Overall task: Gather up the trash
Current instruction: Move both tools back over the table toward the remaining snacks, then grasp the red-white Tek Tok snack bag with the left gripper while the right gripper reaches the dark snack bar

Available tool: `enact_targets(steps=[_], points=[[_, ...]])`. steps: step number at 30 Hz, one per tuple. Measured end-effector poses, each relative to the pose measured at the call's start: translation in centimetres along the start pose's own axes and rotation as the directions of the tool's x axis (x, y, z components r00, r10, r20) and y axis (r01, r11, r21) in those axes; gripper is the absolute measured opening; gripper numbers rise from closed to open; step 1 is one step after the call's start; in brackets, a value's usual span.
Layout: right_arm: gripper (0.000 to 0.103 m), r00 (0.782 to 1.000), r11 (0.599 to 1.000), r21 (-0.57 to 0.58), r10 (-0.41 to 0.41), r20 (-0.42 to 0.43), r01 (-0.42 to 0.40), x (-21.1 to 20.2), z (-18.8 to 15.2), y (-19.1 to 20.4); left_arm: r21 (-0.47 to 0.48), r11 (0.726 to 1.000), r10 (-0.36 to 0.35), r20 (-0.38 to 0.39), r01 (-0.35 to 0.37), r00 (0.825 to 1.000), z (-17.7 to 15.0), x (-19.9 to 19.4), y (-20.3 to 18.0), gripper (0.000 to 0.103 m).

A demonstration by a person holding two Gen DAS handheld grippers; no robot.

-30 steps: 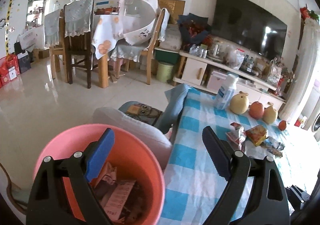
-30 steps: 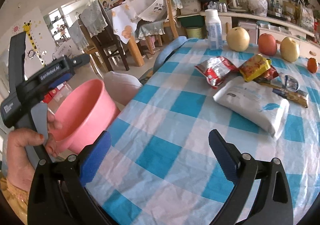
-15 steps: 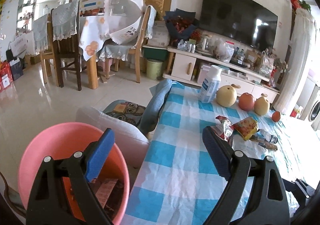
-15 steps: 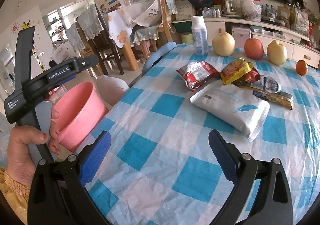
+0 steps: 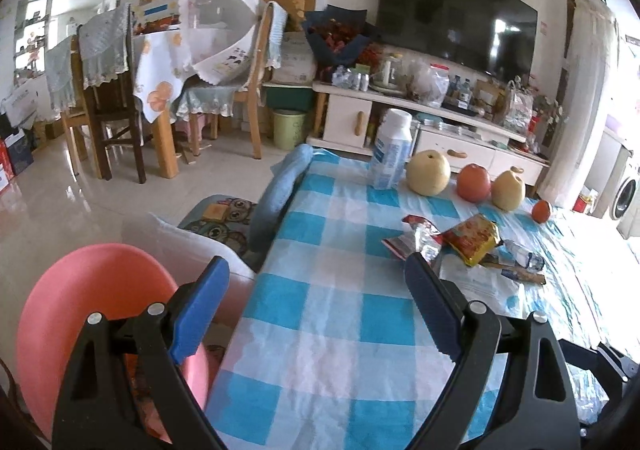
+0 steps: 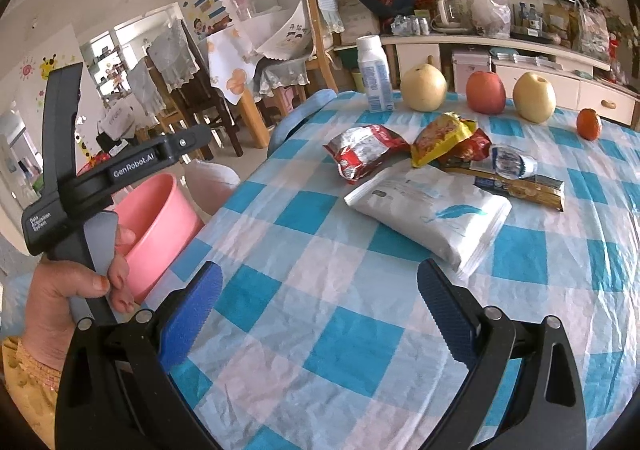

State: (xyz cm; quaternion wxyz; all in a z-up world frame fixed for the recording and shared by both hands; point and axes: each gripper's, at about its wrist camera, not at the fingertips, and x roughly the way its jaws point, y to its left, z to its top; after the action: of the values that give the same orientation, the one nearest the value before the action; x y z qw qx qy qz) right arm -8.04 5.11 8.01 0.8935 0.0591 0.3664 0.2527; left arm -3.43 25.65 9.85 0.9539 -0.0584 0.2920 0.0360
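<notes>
On the checked worktop (image 6: 320, 330) the trash lies in a cluster toward the far side: a red-and-silver wrapper (image 6: 362, 150), a yellow snack bag (image 6: 442, 136) overlapping a red one, a small crumpled clear wrapper (image 6: 512, 164) and a flat gold-and-dark packet (image 6: 528, 188). A white tissue pack (image 6: 432, 216) lies just in front of them. Behind stand a bottle (image 6: 374, 76) and 4 pieces of fruit, which I judge are not trash.

Both tools are empty. The right tongs (image 6: 320, 314) hang with jaws spread wide above bare cloth, well short of the wrappers. The left tongs (image 5: 316, 314) are likewise spread wide, hovering by the worktop's near edge beside the pink bin (image 5: 80, 290), which sits off the edge at lower left with some paper scraps already inside.

The step in hand looks like reaching for the next wrapper. The red-and-silver one is nearest and lies apart from the tissue pack, so it seems the cleanest pick: come in low, straddle a raised crinkled fold rather than a flat edge, and close gently so the foil does not slip out. Avoid pinching the thin cloth beneath.
</notes>
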Motion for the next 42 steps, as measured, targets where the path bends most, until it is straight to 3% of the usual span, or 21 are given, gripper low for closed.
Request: enact_targets(steps=[19,27,34,42], points=[[0.097,0.998,0.995,0.088,-0.053,0.032,0.050,-2.8,1.1,-6.8,0.118,0.992,-0.041,-0.050,0.047,0.998,-0.5,2.5,-6.2,0.090],[0.097,0.994,0.983,0.155,-0.107,0.020,0.103,-2.3,2.4,-11.6,0.333,0.937,-0.078,-0.082,0.101,0.994,-0.6,6.3,-10.4,0.090],[0.097,0.999,0.955,0.294,-0.038,-0.011,0.040,-0.1,3.3,-15.7,0.378,0.914,-0.082,-0.181,0.146,0.980,-0.3,10.9,-12.3,0.090],[0.097,0.994,0.956,0.273,-0.092,-0.061,0.105,2.1,4.5,-18.9,0.384,0.911,-0.066,-0.221,0.150,0.973,0.8,14.6,-12.0,0.090]])
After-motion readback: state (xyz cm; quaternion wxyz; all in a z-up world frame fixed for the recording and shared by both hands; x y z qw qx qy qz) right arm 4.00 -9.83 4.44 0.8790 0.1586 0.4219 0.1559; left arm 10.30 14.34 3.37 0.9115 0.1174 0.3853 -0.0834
